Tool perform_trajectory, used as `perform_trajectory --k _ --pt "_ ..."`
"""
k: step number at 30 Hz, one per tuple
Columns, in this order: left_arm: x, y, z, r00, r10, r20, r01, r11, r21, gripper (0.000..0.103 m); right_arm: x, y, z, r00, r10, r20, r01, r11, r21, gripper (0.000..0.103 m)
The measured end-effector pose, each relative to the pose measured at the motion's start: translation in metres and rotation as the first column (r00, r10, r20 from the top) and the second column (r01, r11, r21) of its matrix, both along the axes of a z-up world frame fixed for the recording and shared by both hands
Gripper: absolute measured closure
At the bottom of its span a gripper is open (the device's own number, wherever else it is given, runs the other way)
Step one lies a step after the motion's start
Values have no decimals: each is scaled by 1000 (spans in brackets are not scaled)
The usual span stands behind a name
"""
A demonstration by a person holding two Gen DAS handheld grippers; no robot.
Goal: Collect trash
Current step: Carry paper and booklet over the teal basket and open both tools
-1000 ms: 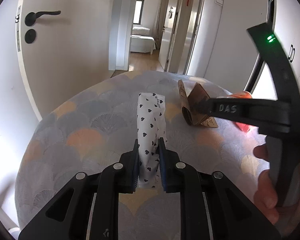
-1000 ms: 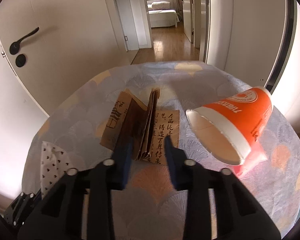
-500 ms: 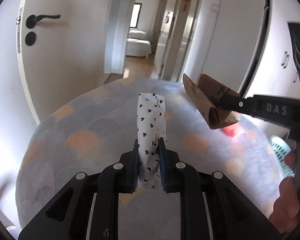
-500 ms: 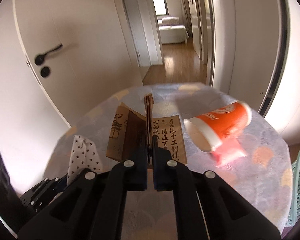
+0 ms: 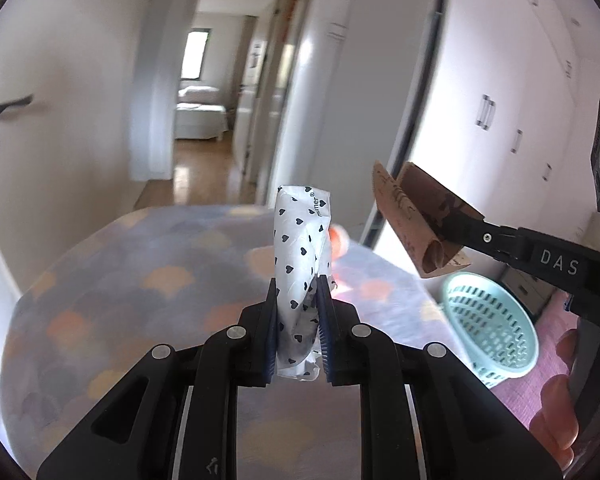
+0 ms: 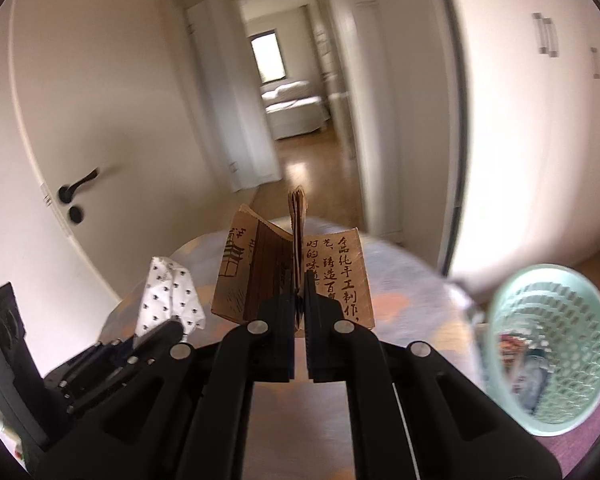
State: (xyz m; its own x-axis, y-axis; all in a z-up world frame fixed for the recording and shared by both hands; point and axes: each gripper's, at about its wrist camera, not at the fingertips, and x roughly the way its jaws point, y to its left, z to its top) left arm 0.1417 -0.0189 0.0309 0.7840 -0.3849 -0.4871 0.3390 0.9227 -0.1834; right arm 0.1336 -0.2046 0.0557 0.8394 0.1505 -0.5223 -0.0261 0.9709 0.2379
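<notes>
Both pieces now lifted off table (image 5: 112, 292): left gripper (image 5: 298, 320) pinching heart-print wrapper (image 5: 300, 248), right gripper (image 6: 299, 300) just clamped on brown paper bag (image 6: 336, 276). Probably next into green basket (image 6: 556, 356).

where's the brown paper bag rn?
Clamped in the right claw, lifted off the table. In the left wrist view the brown paper bag hangs at right, above the green basket.

Heart-print wrapper (image 5: 300, 264) in left tool (image 5: 298, 320)
</notes>
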Motion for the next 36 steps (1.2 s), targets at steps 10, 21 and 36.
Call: perform_trajectory --k 10,21,36 --pt "-10 -131 10 973 -224 56 218 972 87 87 -48 -123 -8 970 -244 6 244 969 51 100" --pt "30 -258 -32 855 -476 -203 484 875 -14 87 -70 -251 -65 864 -477 -163 502 840 206 100" --pt "49 -297 -59 851 -465 -244 480 877 3 38 -46 -286 -110 779 -560 -282 605 790 98 84"
